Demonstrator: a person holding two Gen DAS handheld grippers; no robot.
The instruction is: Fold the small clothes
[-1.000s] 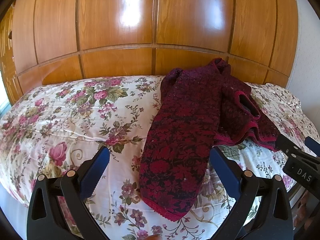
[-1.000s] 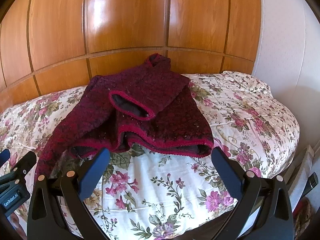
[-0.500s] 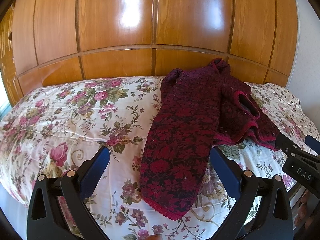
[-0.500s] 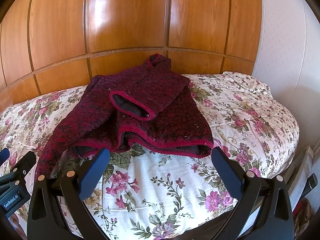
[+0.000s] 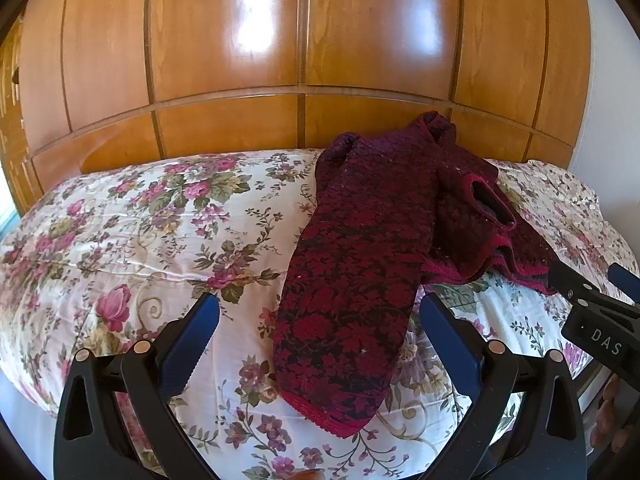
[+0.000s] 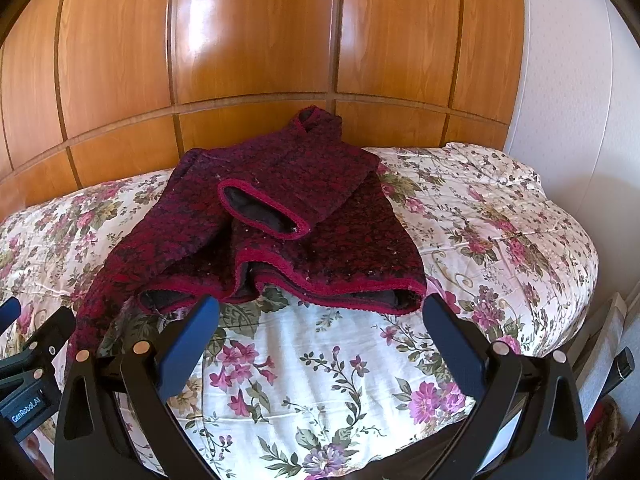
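A dark red and black knitted sweater [image 5: 368, 248] lies on the flowered bedspread [image 5: 140, 232]. One long sleeve runs toward the front edge in the left wrist view. In the right wrist view the sweater [image 6: 304, 216] shows its hem and the other sleeve's cuff [image 6: 260, 216] folded across the body. My left gripper [image 5: 318, 320] is open and empty, hovering above the sleeve's lower end. My right gripper [image 6: 320, 320] is open and empty, just in front of the hem. Each gripper shows at the edge of the other's view.
A glossy wooden panelled headboard [image 5: 304, 60] stands behind the bed. A white wall [image 6: 568, 80] is on the right. The bed's right edge [image 6: 580, 280] drops off, with some items on the floor beside it [image 6: 612, 368].
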